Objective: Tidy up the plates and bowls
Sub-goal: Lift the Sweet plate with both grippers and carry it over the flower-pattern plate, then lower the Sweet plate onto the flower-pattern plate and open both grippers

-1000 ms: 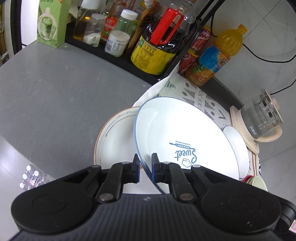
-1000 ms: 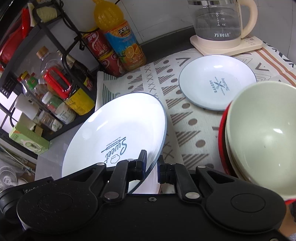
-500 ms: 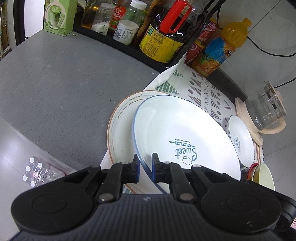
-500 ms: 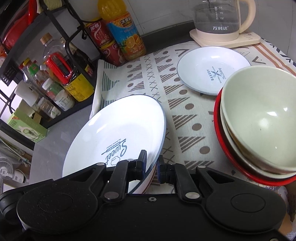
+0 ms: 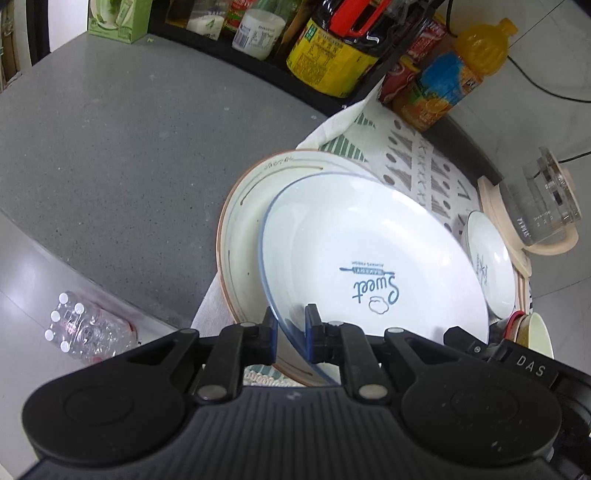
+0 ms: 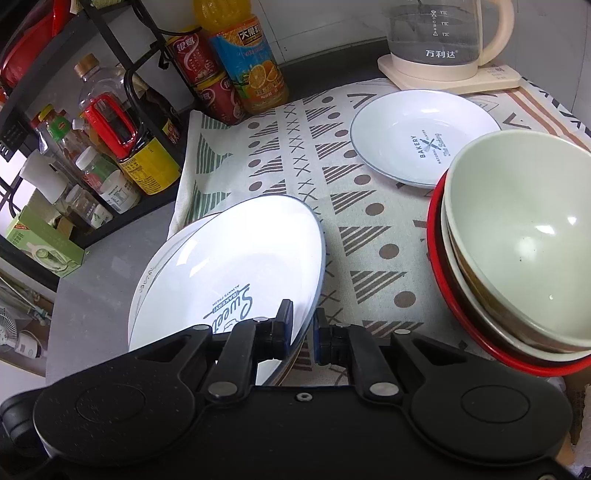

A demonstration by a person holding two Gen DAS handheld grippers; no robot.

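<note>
A large white "Sweet" plate point(image 5: 369, 258) with a blue rim lies tilted over a larger brown-rimmed plate point(image 5: 243, 229). My left gripper point(image 5: 290, 338) is shut on its near left rim. My right gripper point(image 6: 303, 332) is shut on its near right rim; the "Sweet" plate point(image 6: 236, 266) and the brown-rimmed plate point(image 6: 155, 266) under it also show in the right wrist view. A smaller white "Bakery" plate point(image 6: 421, 136) lies on the patterned cloth point(image 6: 332, 177). A stack of bowls point(image 6: 517, 236), pale green on top of a red one, stands at the right.
A black rack point(image 6: 55, 110) with bottles and jars stands at the left. An orange juice bottle point(image 6: 247, 62) and red cans point(image 6: 207, 81) stand at the back. A glass kettle point(image 6: 443, 33) sits on its base. The grey counter point(image 5: 110, 147) extends left to its edge.
Both grippers have carried the "Sweet" plate down and over the brown-rimmed plate. More of the brown-rimmed plate now shows beneath it. Both grips are unchanged.
</note>
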